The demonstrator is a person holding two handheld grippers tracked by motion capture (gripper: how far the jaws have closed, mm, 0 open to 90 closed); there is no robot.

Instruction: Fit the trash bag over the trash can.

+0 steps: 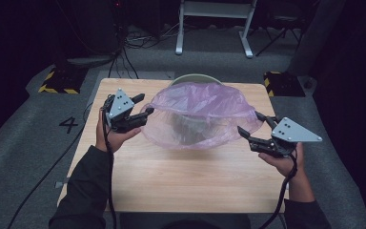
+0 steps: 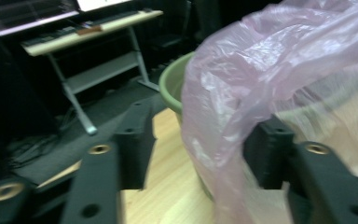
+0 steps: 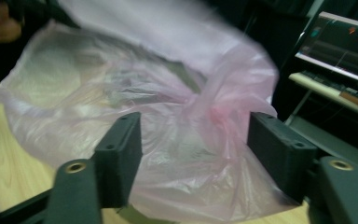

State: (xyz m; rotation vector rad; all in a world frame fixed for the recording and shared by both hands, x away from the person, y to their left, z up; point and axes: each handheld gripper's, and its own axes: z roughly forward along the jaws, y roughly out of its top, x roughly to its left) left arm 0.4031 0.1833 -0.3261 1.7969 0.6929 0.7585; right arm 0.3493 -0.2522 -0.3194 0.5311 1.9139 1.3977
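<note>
On the wooden table [image 1: 181, 176], the pink plastic bag [image 1: 198, 114] drapes over the green bin [image 1: 195, 78] — keep the left gripper [image 1: 144, 106] and right gripper [image 1: 250, 125], both parted with film loose between the jaws, level and pull the rim down evenly.

Left gripper [image 1: 143, 106] and right gripper [image 1: 250, 125], fingers parted, level, facing each other.

Pink bag [image 1: 198, 114] drapes over green bin [image 1: 195, 78], a tool at each side
</note>
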